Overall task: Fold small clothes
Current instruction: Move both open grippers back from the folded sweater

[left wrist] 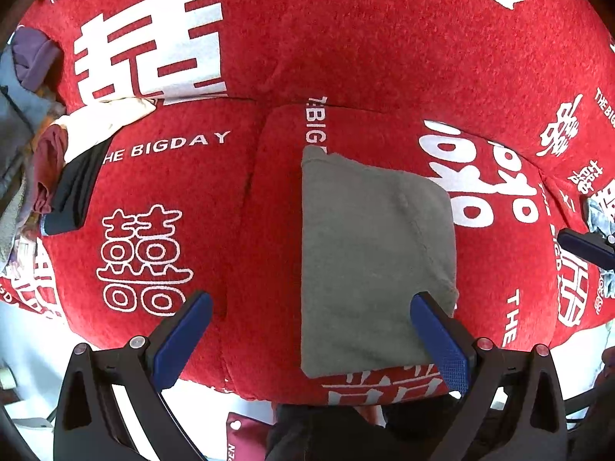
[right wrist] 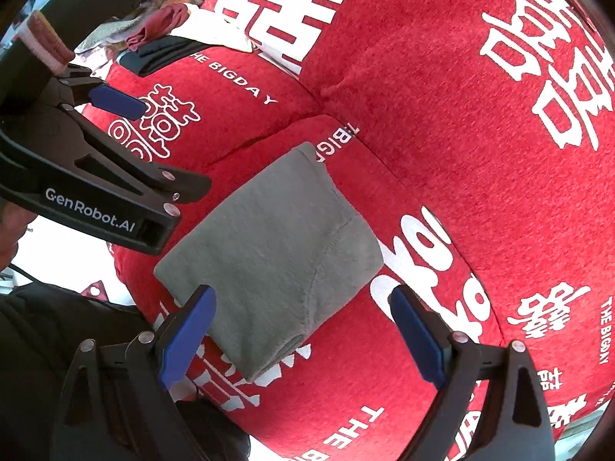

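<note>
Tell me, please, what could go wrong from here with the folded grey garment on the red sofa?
The grey garment lies near the red sofa cushion's front edge, so a nudge from the open left gripper might slide it off. The open right gripper could catch the loose corner and undo the fold.
</note>
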Tool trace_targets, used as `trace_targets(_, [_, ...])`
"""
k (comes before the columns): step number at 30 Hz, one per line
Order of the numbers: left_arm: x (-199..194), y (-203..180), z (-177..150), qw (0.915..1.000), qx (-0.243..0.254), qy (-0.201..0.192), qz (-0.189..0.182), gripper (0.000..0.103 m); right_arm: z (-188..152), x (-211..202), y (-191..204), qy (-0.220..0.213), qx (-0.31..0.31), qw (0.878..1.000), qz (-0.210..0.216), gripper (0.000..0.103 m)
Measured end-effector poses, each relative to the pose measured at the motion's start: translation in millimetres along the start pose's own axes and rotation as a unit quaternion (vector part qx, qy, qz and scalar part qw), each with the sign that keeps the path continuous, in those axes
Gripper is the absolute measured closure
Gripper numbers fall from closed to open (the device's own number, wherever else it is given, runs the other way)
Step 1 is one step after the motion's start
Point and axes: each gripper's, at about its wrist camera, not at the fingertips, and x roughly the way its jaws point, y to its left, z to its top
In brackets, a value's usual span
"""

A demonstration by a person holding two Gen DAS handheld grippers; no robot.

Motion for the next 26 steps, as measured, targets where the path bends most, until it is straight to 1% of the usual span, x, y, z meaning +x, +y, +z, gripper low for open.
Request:
trace_targets(12, [0.8,-2.2,-1.3,1.0000,0.005,0.003,0.004,0.000,-1.5,1.1,-1.3,0.000,0.004,1.000,0.002,0.009])
trace_targets(22, [-5.8,-4.4,-1.7,0.9997,0.013,-0.015,0.015,0.000,-2.9,1.8,-1.2,-0.001,0.006,1.000,0.004,0.009])
trace_targets(26, [-5.7,-5.5,-1.2,0.9996,0.016,-0.015,0.017,0.000,-4.1,1.6,-1.2,-0.002,0.007,1.000,0.005,0.009])
